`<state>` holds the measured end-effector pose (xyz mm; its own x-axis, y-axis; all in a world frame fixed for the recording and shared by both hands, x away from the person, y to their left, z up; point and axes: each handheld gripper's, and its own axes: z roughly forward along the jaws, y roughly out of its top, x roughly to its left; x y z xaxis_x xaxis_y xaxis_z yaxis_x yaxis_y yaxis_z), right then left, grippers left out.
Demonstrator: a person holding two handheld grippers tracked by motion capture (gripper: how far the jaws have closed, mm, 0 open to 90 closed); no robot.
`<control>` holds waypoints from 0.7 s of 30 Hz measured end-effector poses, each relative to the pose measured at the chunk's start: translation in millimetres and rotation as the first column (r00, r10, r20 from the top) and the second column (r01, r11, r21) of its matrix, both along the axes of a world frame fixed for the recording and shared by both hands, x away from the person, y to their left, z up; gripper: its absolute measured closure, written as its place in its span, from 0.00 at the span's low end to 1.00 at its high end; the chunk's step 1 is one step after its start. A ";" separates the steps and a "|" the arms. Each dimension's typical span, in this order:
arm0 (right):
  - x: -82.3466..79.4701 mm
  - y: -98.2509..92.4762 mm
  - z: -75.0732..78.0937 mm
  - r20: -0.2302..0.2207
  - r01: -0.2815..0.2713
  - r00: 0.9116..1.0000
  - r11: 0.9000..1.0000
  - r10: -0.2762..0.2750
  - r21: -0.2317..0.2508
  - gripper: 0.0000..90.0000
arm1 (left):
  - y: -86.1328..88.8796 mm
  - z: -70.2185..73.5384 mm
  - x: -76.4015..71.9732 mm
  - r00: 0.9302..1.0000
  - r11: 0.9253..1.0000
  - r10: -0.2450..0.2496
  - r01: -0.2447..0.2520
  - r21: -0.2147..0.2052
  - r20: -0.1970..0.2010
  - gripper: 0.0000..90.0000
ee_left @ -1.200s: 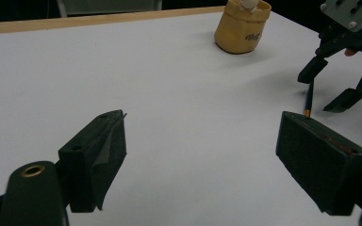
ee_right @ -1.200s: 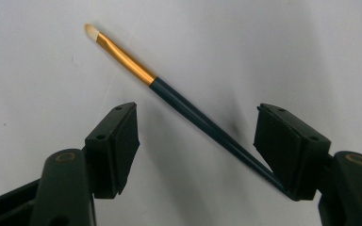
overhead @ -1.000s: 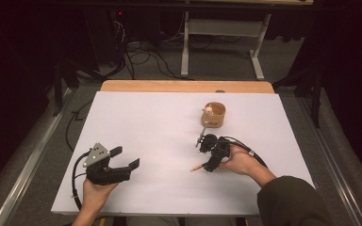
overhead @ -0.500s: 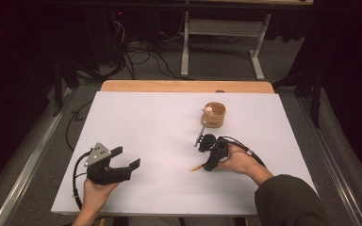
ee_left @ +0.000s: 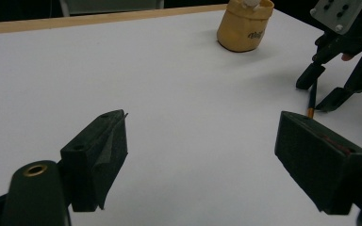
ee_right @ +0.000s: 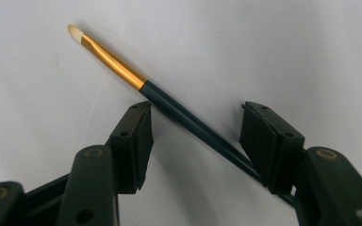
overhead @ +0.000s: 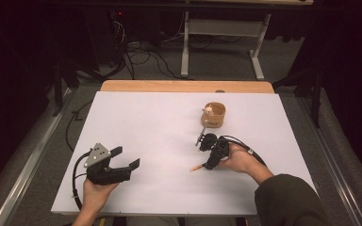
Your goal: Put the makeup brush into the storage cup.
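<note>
Brush (ee_right: 169,106) lies between right claw (ee_right: 195,141) jaws

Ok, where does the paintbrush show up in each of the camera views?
High view: the paintbrush lies on the white table, right of centre, under the right gripper.
Left gripper view: far right, a dark handle with an orange band below the right gripper.
Right gripper view: it runs diagonally through the middle, between the closing fingers, pale tip upper left.
Shared landmark: the right gripper.
</note>
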<state>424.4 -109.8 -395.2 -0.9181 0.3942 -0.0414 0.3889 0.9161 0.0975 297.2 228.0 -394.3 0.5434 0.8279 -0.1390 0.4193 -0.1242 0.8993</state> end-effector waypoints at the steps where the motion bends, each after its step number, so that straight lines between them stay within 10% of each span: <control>1: -0.5 0.3 0.0 0.003 0.000 1.000 1.000 0.000 -0.003 0.52 | 0.3 0.1 0.0 1.000 1.000 0.002 -0.002 -0.001 0.000 0.20; 21: 0.3 -3.6 2.3 -0.003 0.013 1.000 1.000 -0.014 -0.015 0.81 | 0.9 0.2 -0.2 1.000 1.000 0.015 -0.015 -0.002 0.004 0.20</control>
